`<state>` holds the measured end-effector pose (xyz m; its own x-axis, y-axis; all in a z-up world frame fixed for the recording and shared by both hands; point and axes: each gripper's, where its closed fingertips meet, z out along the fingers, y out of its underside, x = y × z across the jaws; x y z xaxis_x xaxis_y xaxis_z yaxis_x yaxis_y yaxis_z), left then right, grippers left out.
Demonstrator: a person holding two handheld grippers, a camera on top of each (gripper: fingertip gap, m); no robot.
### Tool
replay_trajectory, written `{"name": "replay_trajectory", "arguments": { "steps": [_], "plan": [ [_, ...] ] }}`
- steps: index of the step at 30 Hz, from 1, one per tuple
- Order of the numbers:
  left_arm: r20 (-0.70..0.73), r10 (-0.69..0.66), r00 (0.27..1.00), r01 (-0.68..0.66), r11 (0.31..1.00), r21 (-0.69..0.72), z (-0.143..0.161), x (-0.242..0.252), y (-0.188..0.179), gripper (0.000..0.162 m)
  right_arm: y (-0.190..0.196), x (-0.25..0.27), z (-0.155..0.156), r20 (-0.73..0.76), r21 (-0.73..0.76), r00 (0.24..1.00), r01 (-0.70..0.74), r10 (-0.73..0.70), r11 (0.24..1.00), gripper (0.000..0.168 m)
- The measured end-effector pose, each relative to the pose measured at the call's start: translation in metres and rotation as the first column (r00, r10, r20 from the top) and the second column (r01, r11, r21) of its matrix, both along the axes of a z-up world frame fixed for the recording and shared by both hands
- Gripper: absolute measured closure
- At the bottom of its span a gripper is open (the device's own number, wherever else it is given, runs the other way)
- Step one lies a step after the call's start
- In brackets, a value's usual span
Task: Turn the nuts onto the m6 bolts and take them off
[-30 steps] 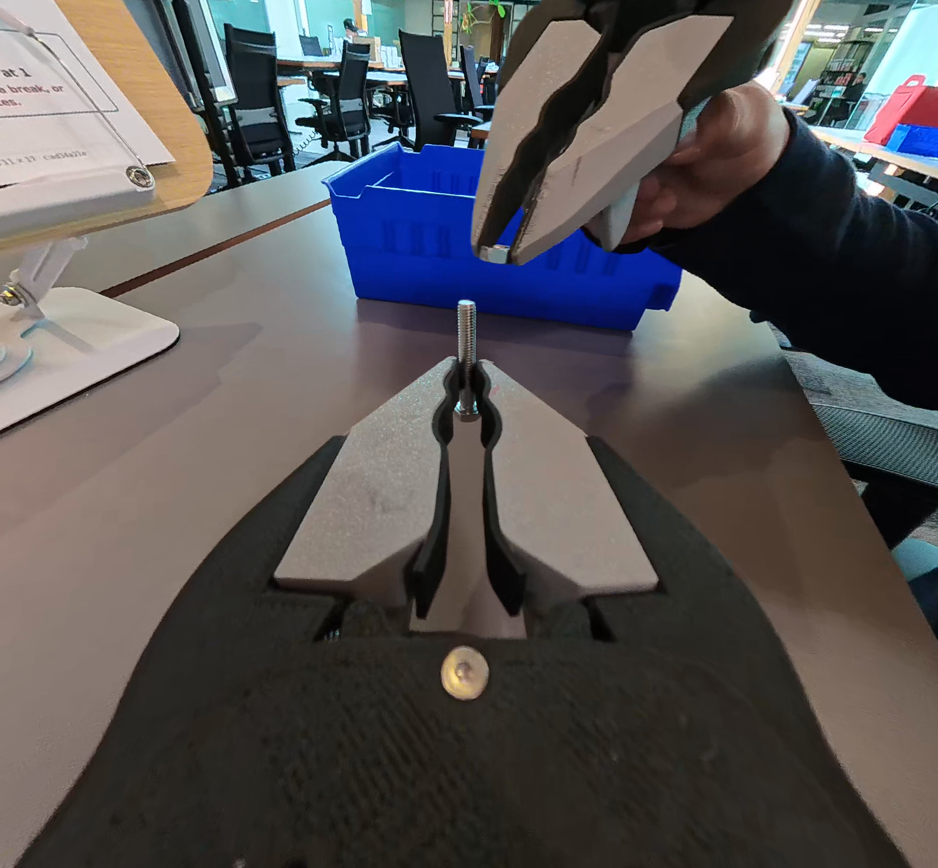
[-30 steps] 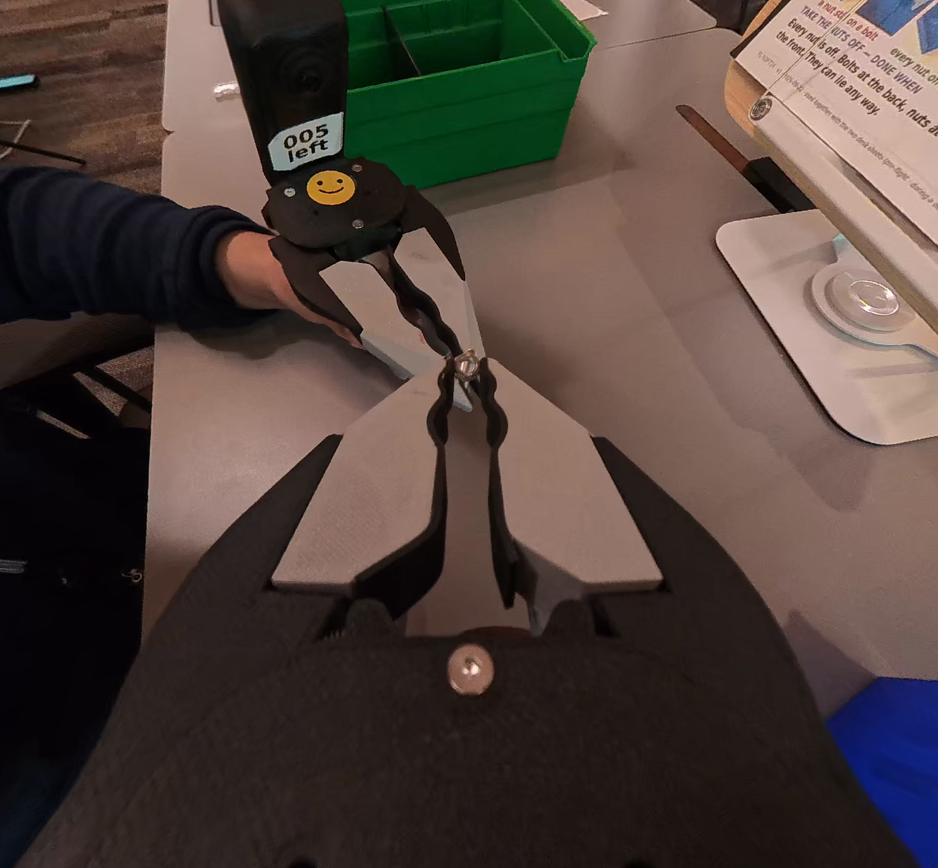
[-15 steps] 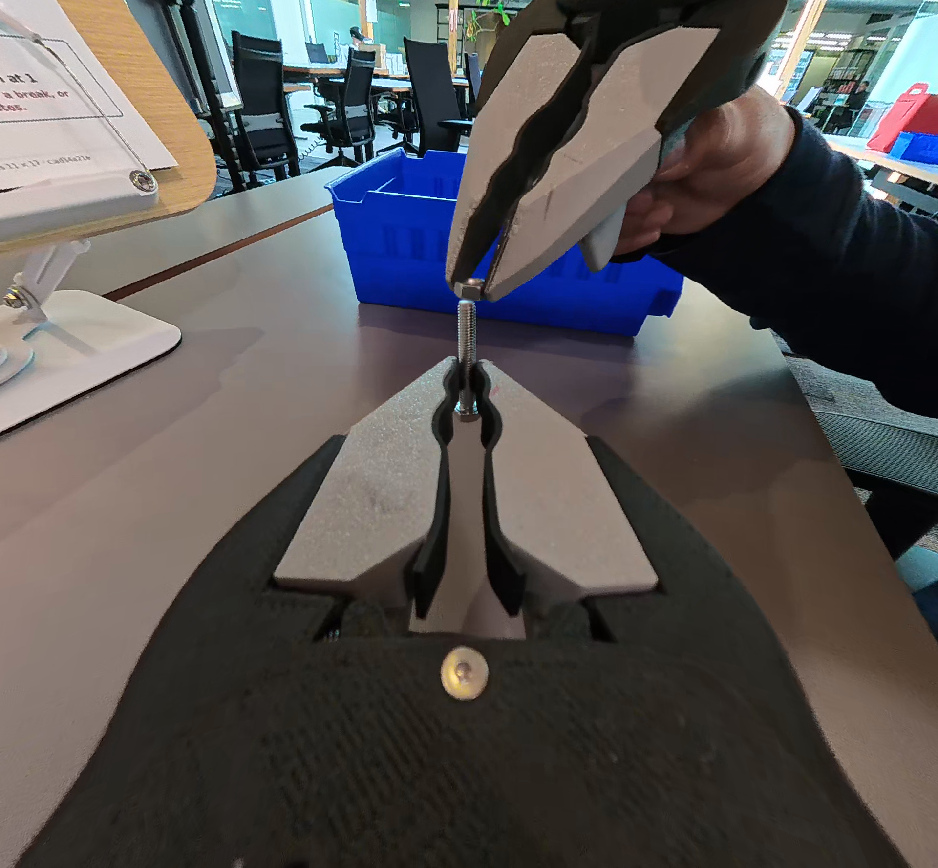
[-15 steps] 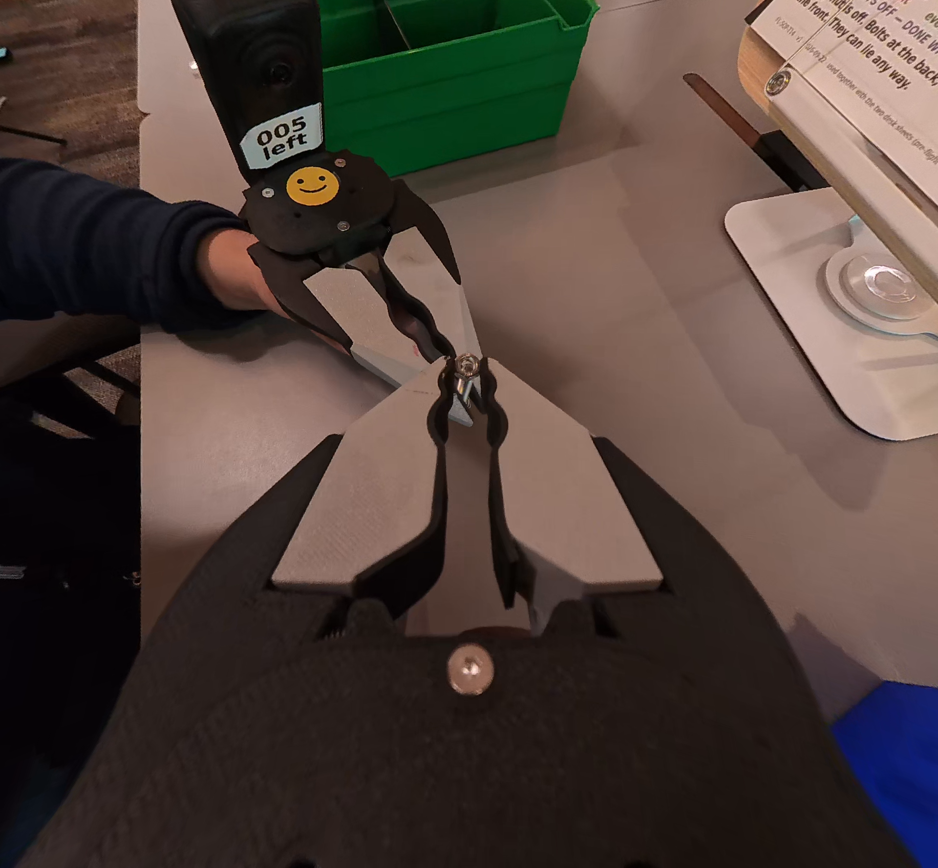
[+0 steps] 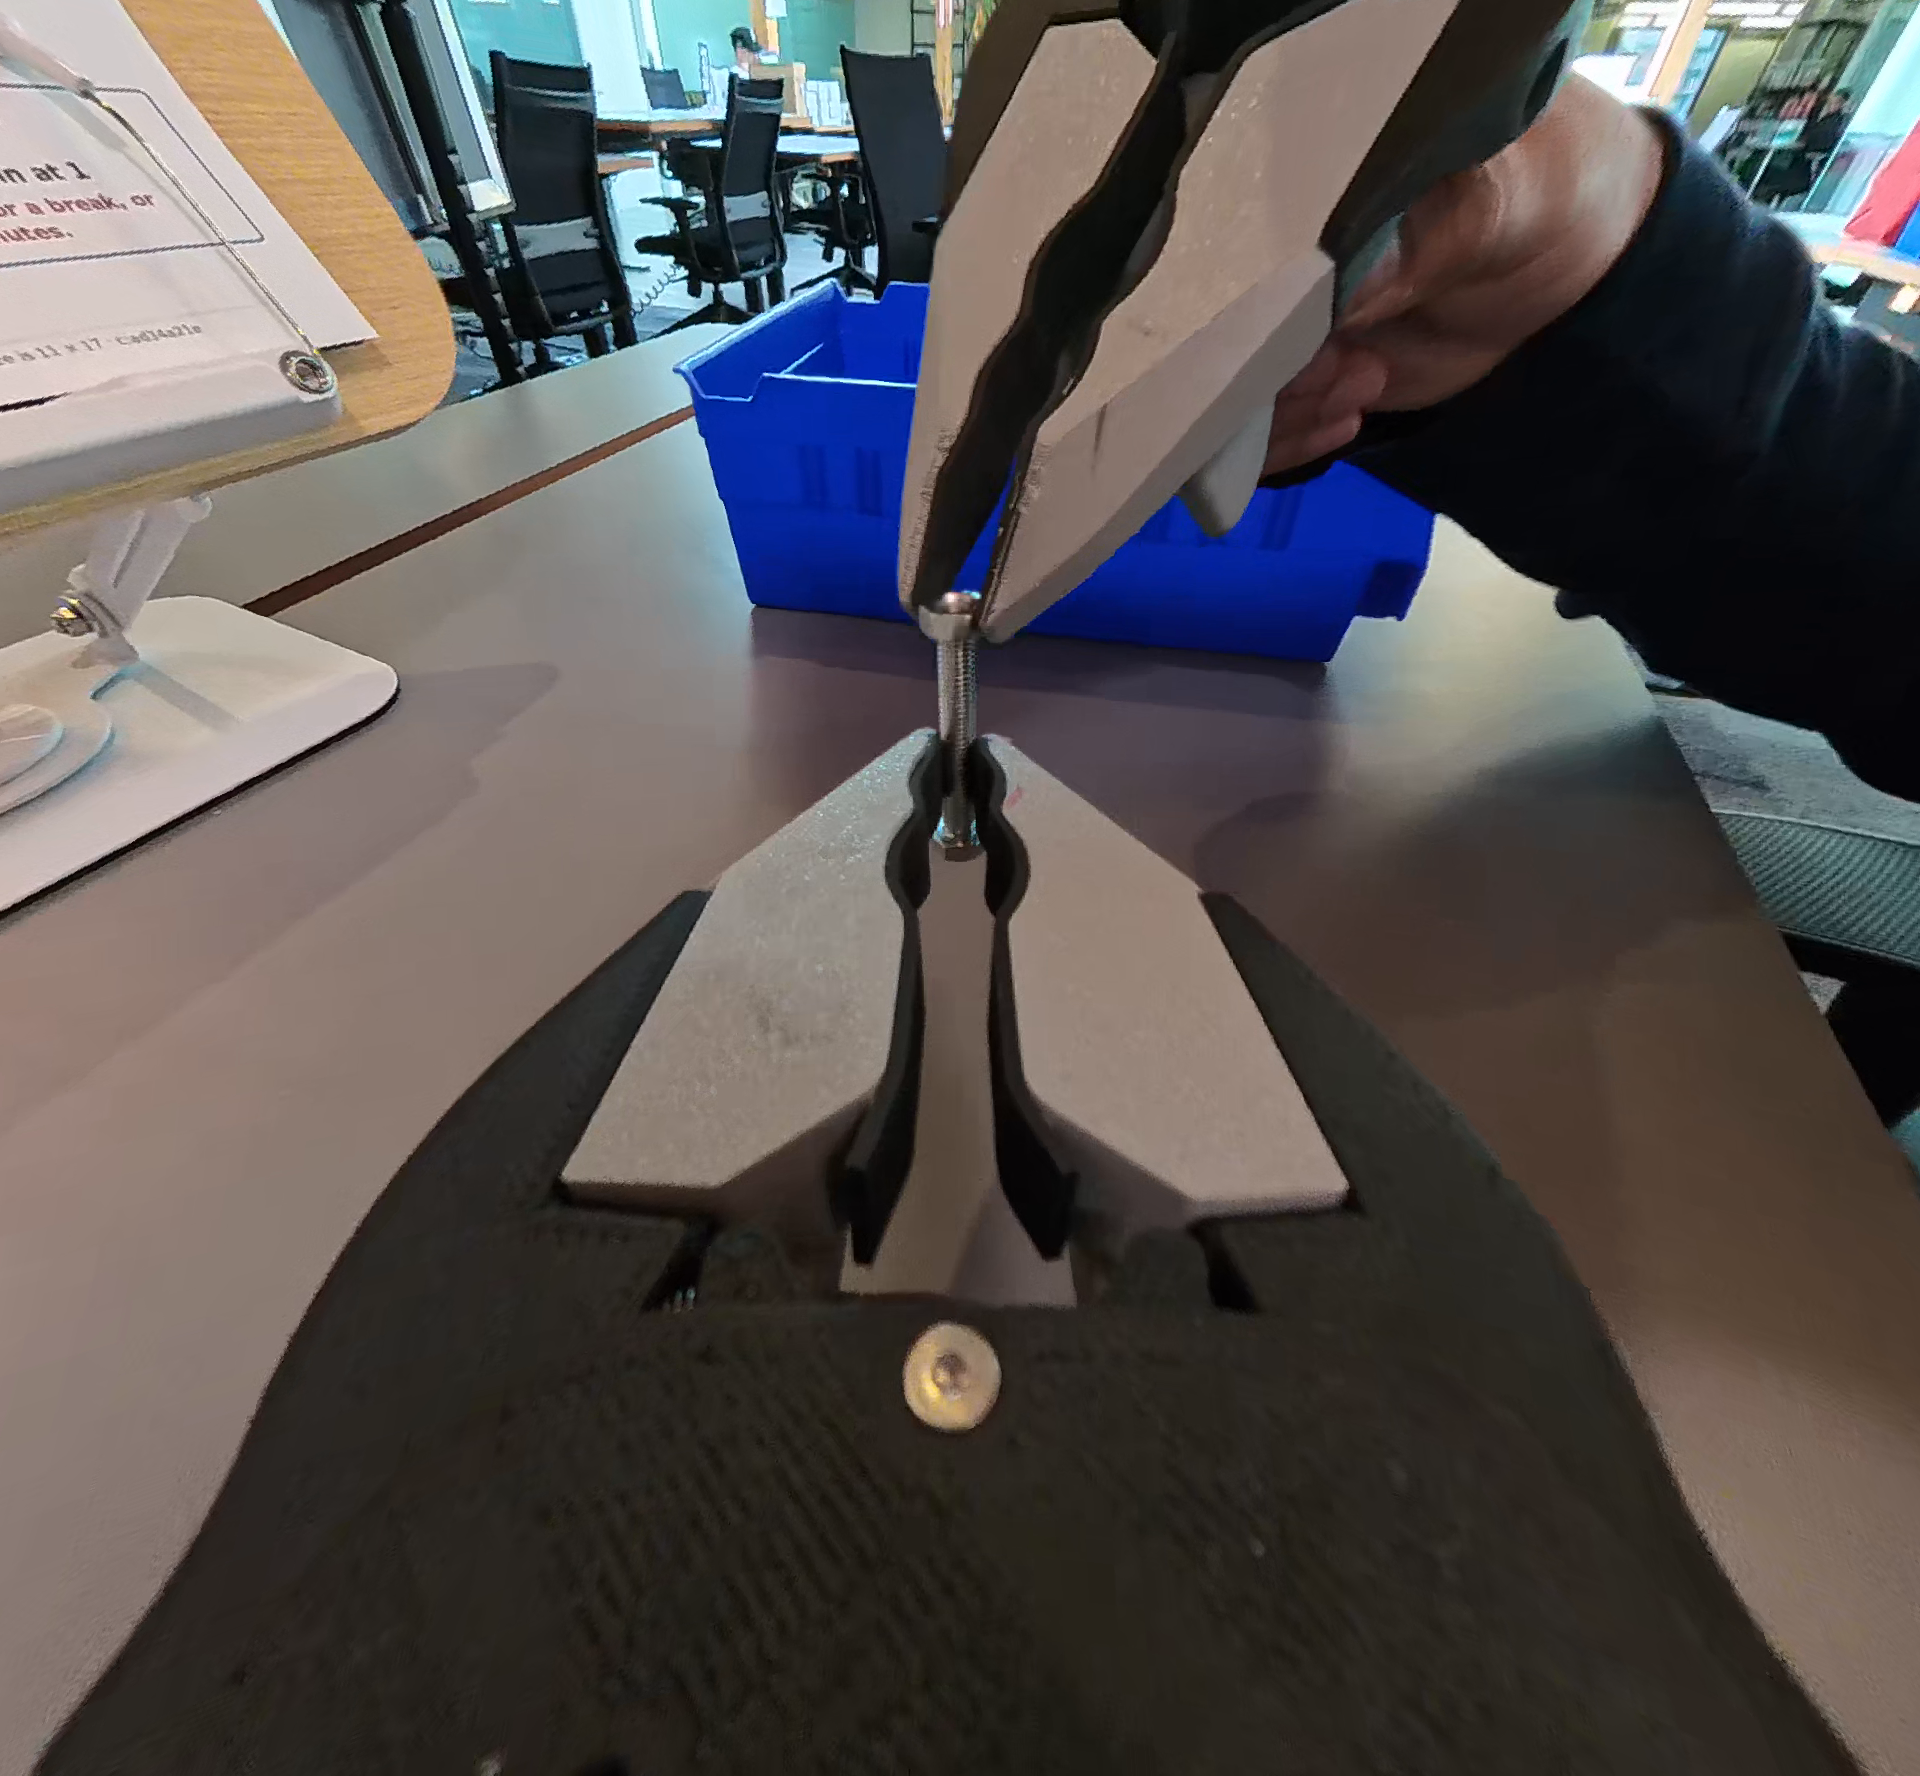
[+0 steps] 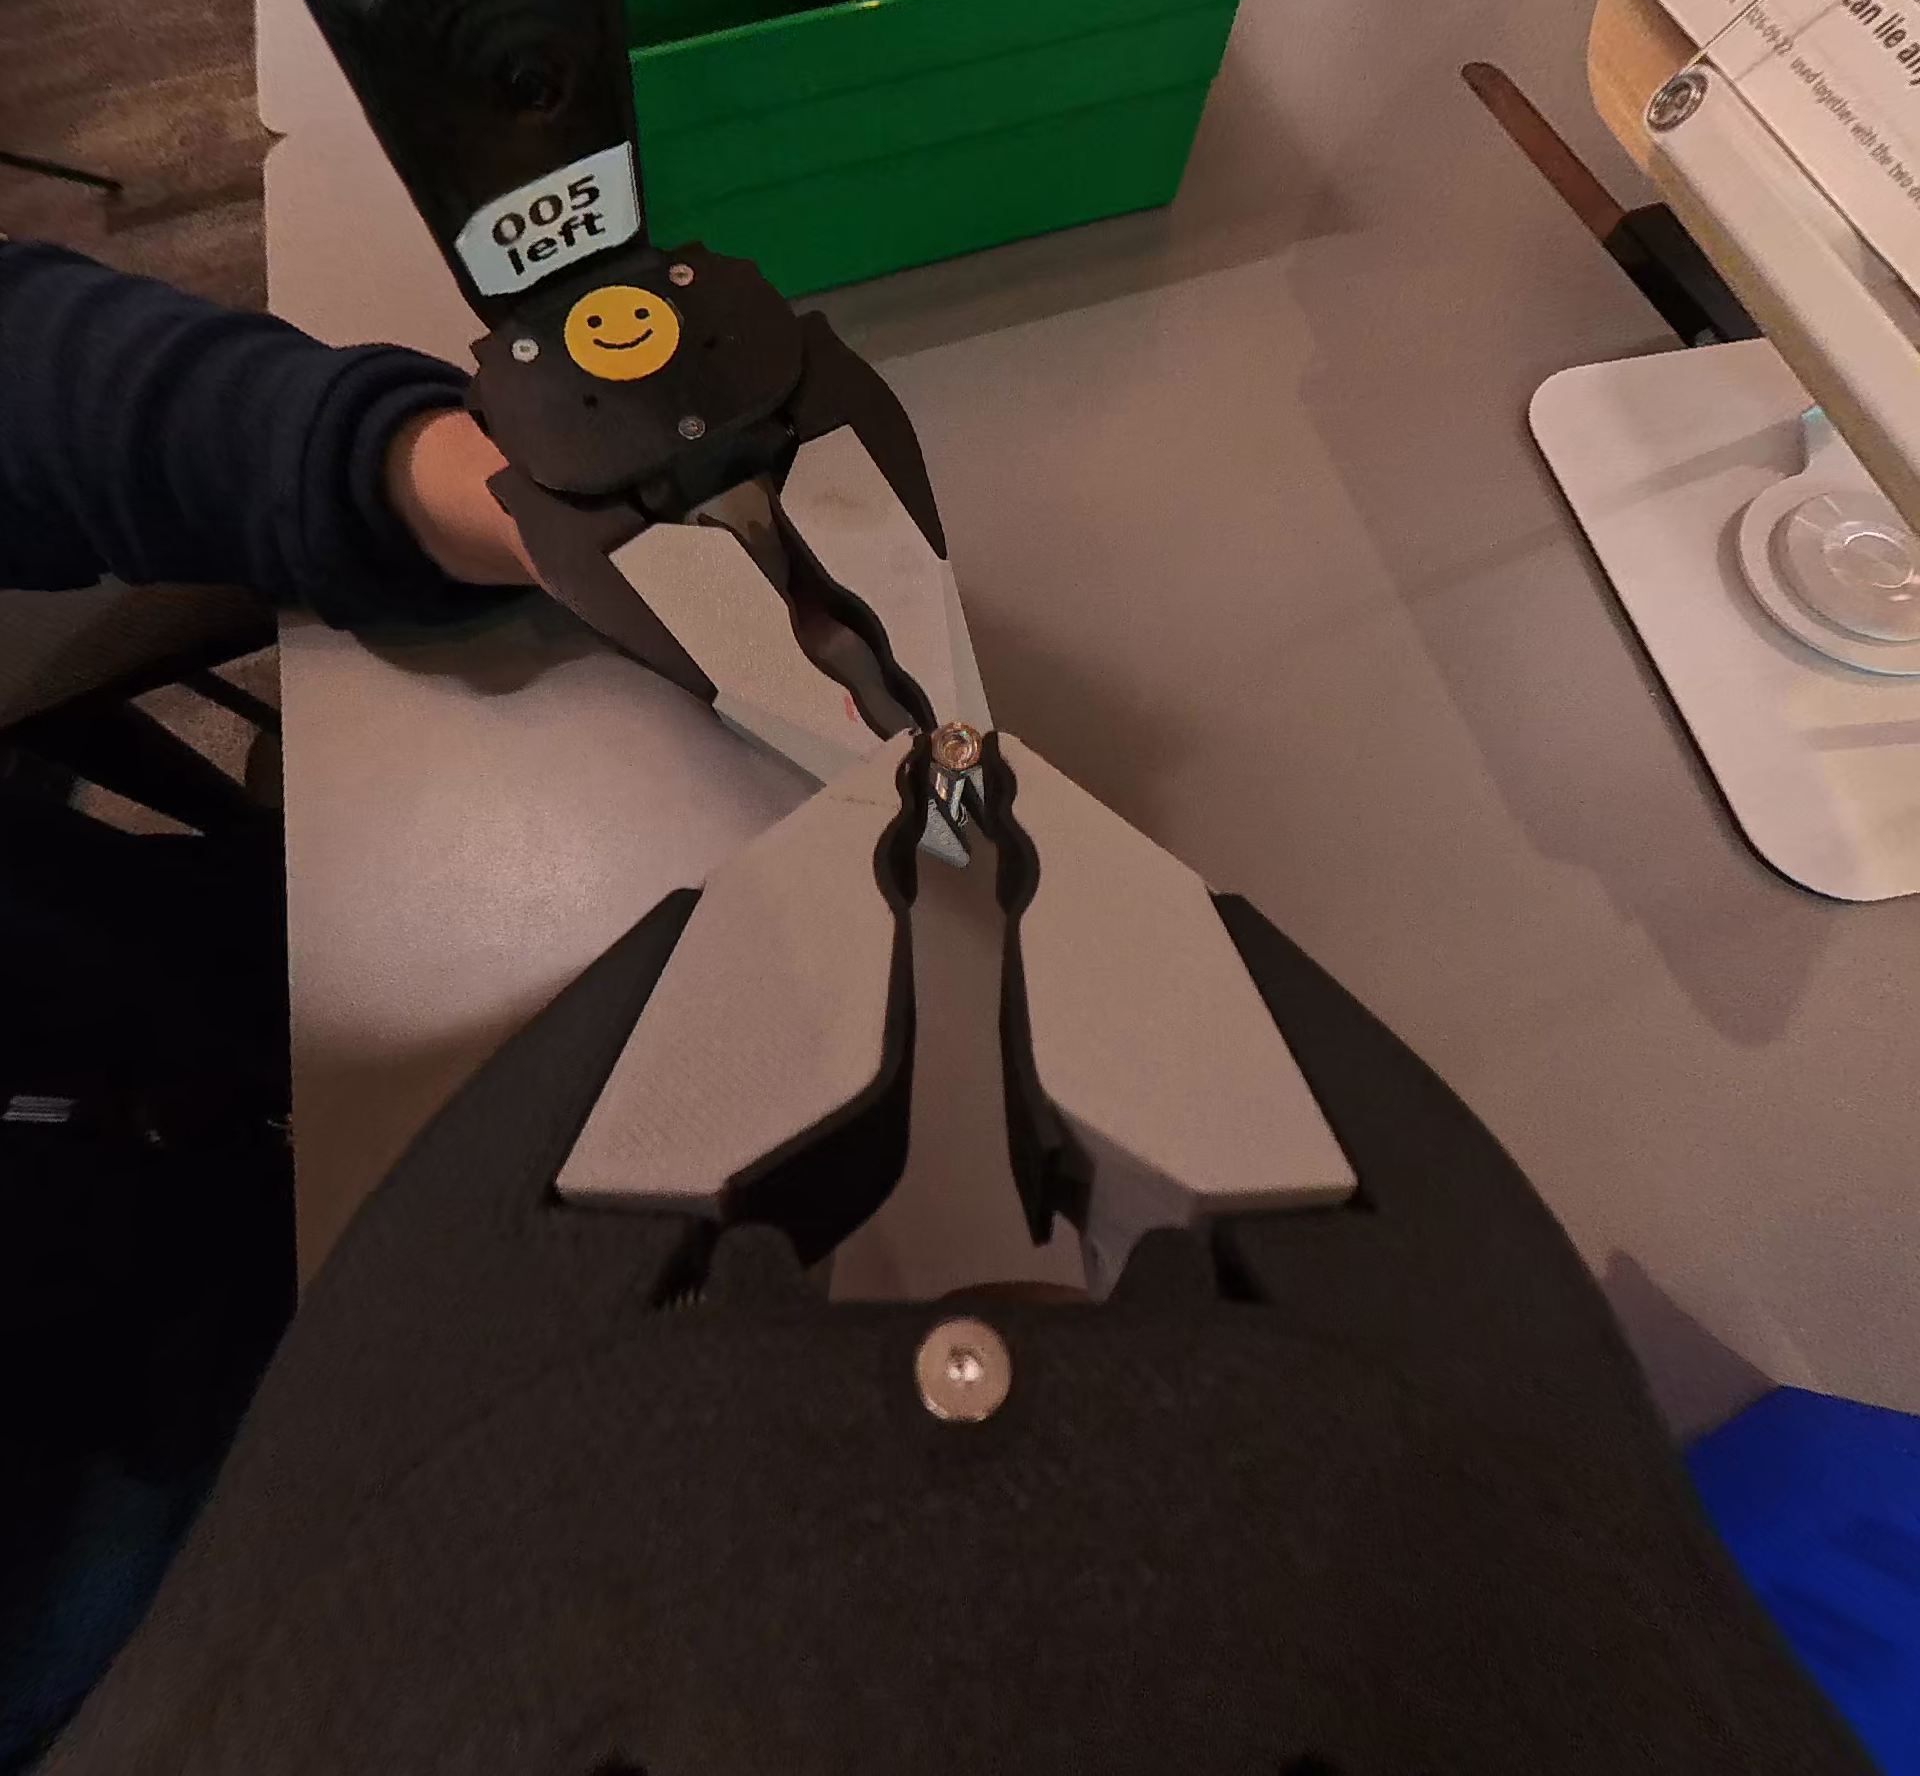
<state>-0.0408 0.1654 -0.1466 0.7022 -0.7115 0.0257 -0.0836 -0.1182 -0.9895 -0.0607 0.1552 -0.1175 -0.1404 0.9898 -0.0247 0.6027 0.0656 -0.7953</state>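
Standing upright between the tips of the left gripper (image 5: 954, 770), a threaded steel bolt (image 5: 954, 687) is clamped low on its shank, its hex head (image 5: 956, 838) seen just behind the tips in a scalloped recess. Both grippers are built alike: flat grey fingers (image 5: 769, 1009) with a grainy, matte face, wavy black rubber pads (image 5: 902, 957) along the inner edges, and a coarse, ribbed black body. The right gripper (image 5: 958, 606) is pointed down from above, closed on a small bright nut (image 5: 951, 606) that sits on the bolt's top end. In the right wrist view the nut (image 6: 956, 747) is seen from above as a ring pinched between the tips of the right gripper (image 6: 954, 758). A smooth grey table (image 5: 436, 791) lies below. A glossy blue plastic bin (image 5: 821, 469) is set behind the bolt, a green divided bin (image 6: 935, 85) farther off, and a white-based sign stand (image 6: 1662, 583) to one side.
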Motion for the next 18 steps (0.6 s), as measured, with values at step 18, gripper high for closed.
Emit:
{"name": "replay_trajectory", "arguments": {
  "steps": [18],
  "plan": [
    [0.022, -0.004, 1.000, 0.004, 1.000, 0.000, 0.0024, 0.0003, -0.0003, 0.159, -0.0002, -0.0005, 0.0022, 0.010, -0.002, 1.000, -0.009, 0.009, 1.000, 0.162]
  ]
}}
